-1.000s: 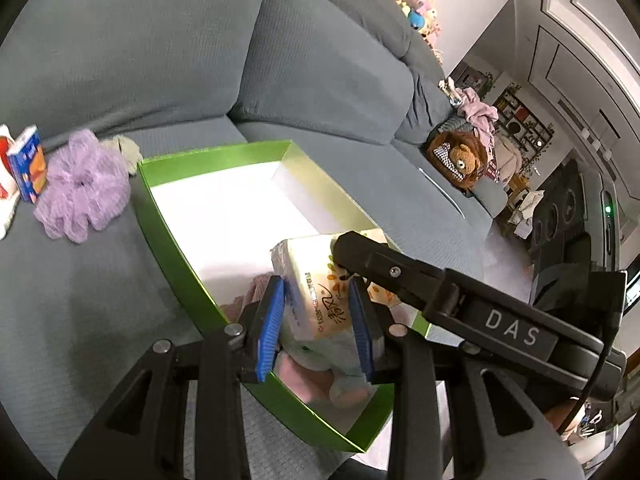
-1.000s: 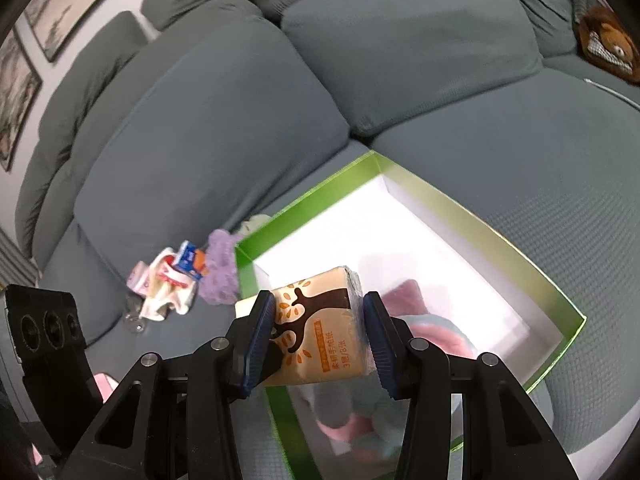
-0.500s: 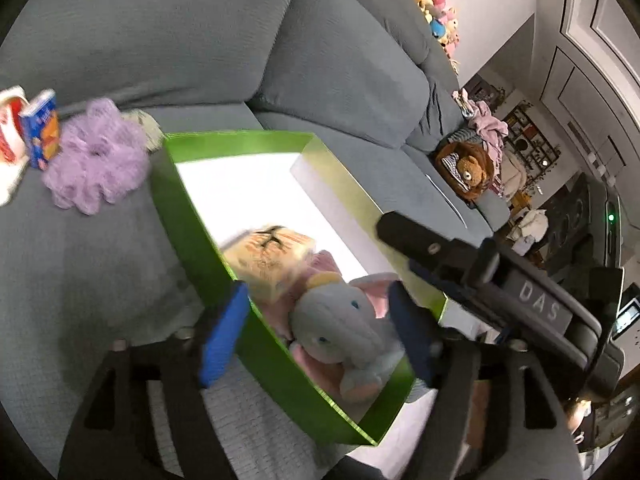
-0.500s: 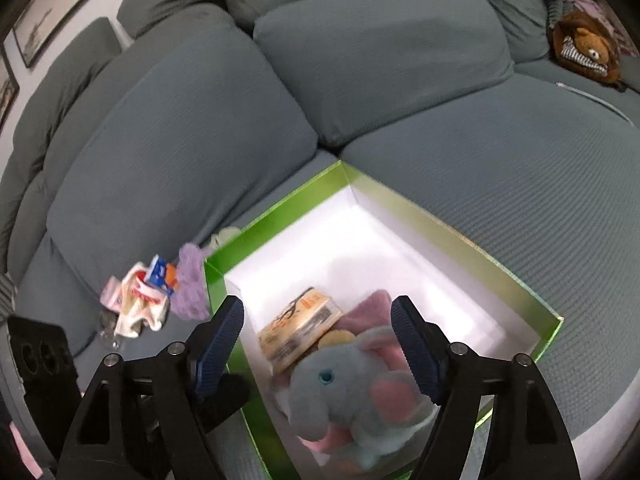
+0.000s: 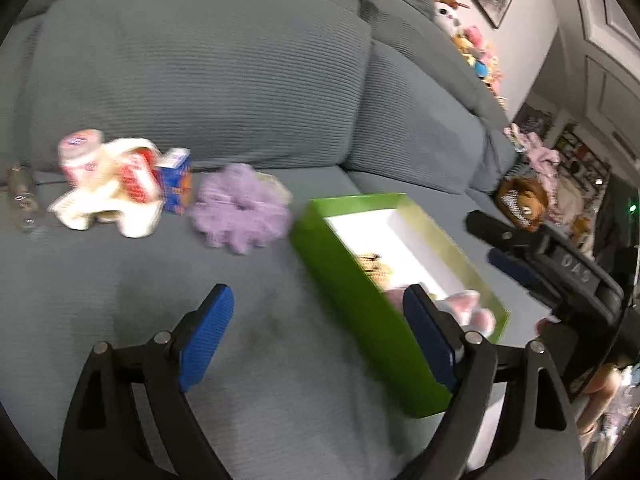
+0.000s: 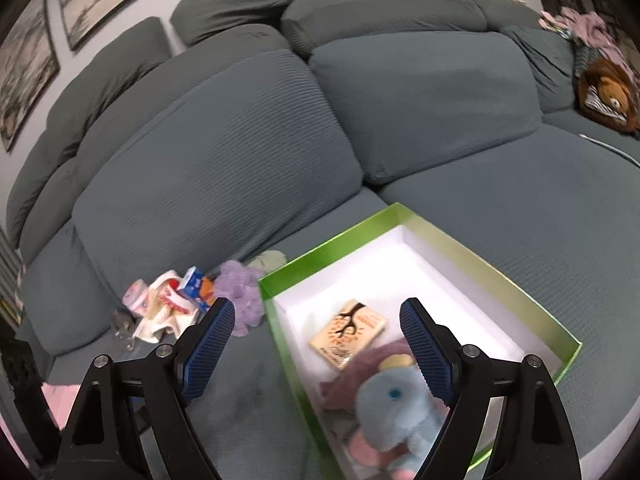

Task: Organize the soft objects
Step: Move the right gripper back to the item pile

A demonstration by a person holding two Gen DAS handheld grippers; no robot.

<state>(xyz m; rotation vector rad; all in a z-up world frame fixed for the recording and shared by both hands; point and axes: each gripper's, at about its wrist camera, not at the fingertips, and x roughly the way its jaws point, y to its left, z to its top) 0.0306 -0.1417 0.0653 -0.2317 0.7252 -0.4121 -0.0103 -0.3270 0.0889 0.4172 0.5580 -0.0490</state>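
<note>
Left gripper (image 5: 320,332) and right gripper (image 6: 318,340): jaws wide, still opening, nothing btwn pads. Tissue pack (image 6: 348,338) lies in green box (image 6: 500,276) on sofa, w/ blue plush elephant (image 6: 394,412) nearer. Purple scrunchie (image 5: 240,208) left of box.

Both views look forward and downward along their own fingers, from close above the sofa seat (image 5: 120,280). The left wrist view faces the seat's left part and backrest. The right wrist view faces the green box (image 6: 500,280). Both share the box and the purple scrunchie (image 5: 240,208).
</note>
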